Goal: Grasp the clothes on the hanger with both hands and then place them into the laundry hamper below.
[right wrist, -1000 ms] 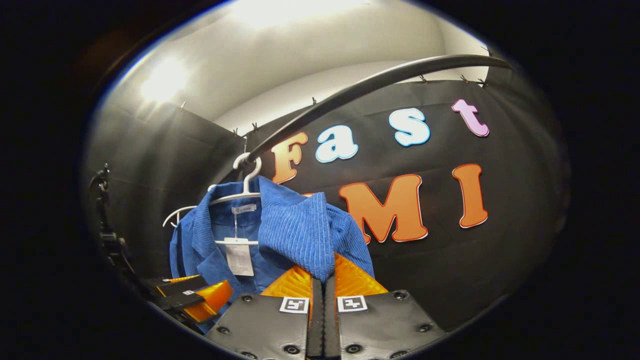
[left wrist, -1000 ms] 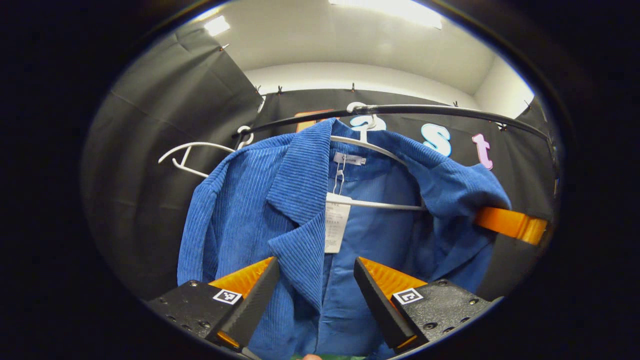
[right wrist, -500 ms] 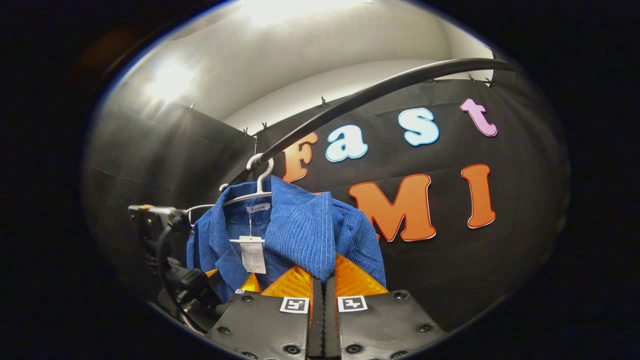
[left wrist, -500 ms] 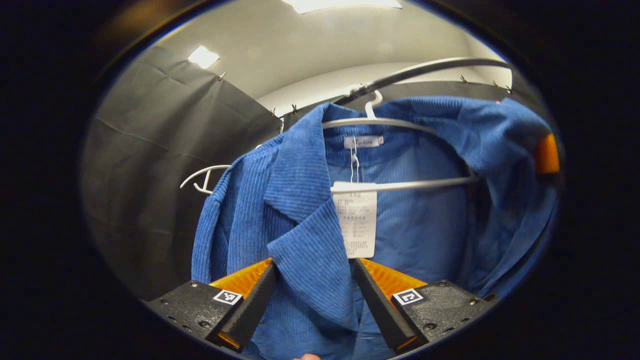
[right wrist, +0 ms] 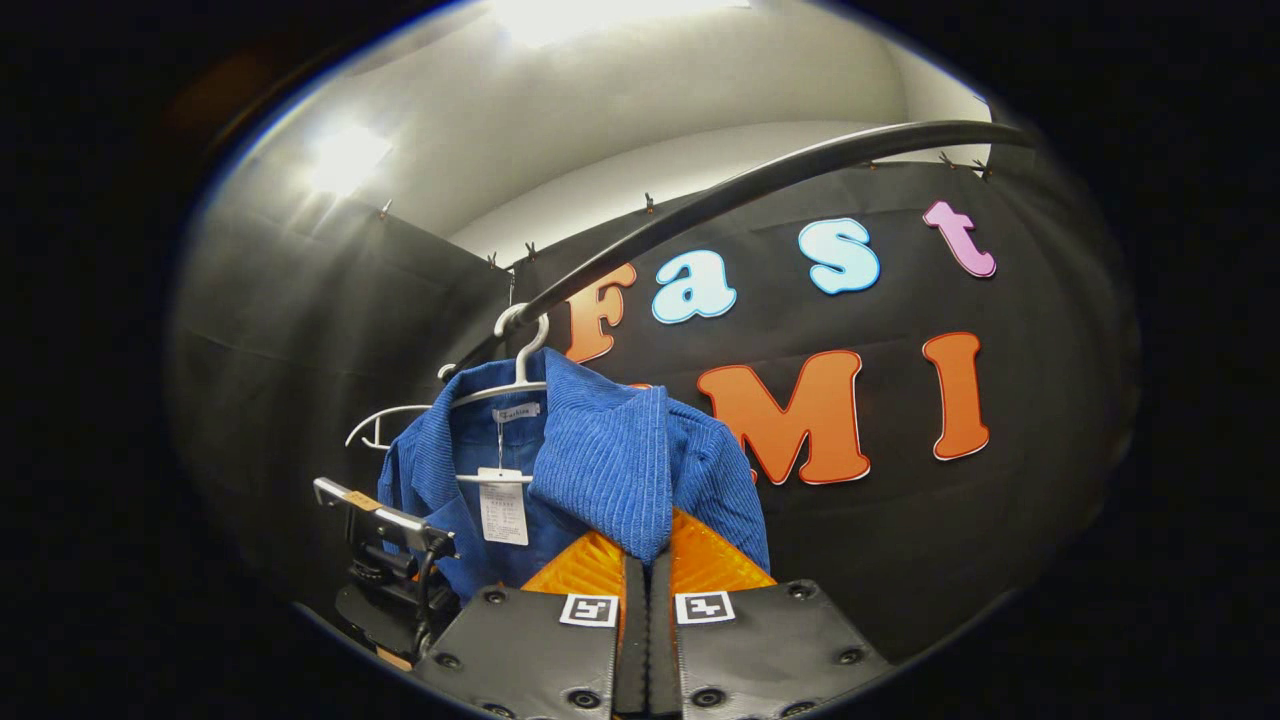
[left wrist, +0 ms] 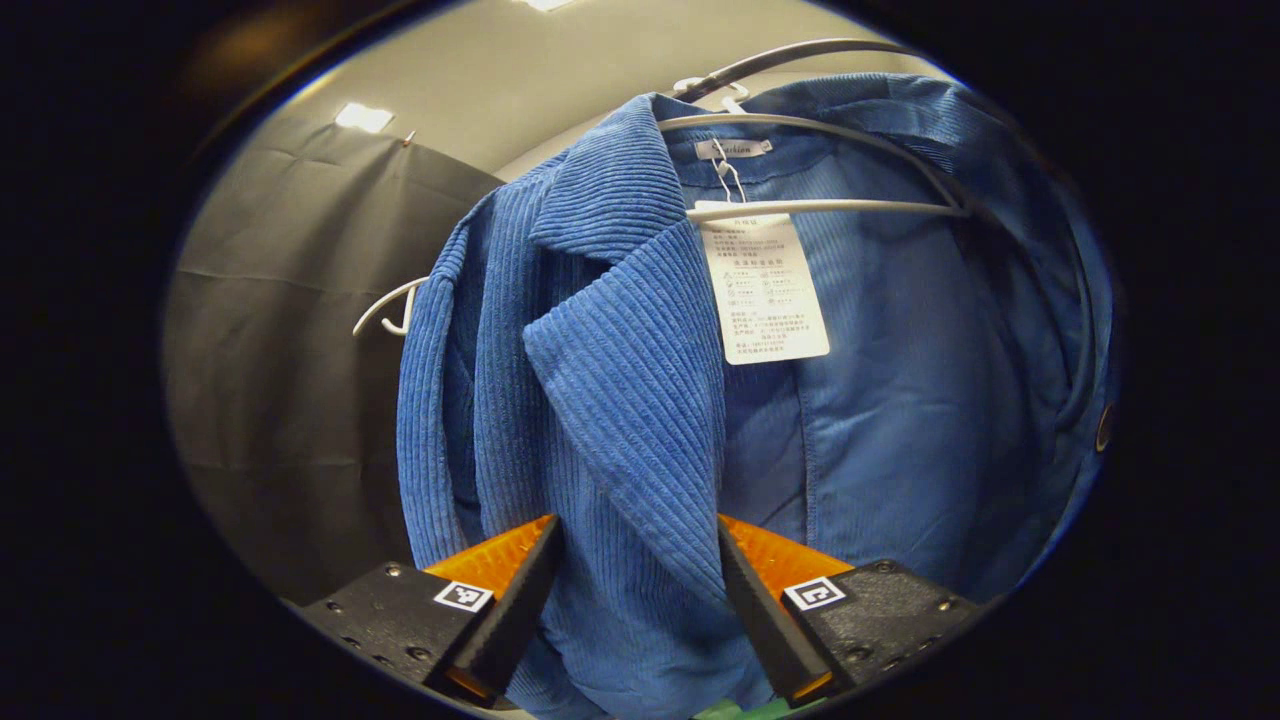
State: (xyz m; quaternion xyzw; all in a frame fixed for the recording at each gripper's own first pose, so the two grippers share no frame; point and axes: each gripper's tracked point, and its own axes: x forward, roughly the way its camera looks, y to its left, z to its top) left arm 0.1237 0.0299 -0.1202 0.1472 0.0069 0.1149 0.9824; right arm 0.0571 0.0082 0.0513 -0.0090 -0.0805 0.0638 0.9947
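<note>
The black cloth wall of the booth fills the right and lower part of the right gripper view and hangs down the left side of the left gripper view, under a pale ceiling with bright lights at the top of both frames. A dark rail curves from the upper right toward the middle left of the right gripper view. From it hangs a white hanger carrying a blue corduroy jacket, which takes up the centre and right of the left gripper view and sits at lower centre-left in the right gripper view. A second, bare white hanger pokes out to the left of the jacket. A white paper tag dangles inside the collar. The left gripper points forward and up at the bottom of its own view, its fingers spread wide with the jacket's left lapel hanging between them; whether they touch the cloth cannot be told. The right gripper is at the bottom centre of its view, its fingers closed tight together on the jacket's other lapel edge. A strip of green peeks in at the very bottom of the left gripper view.
</note>
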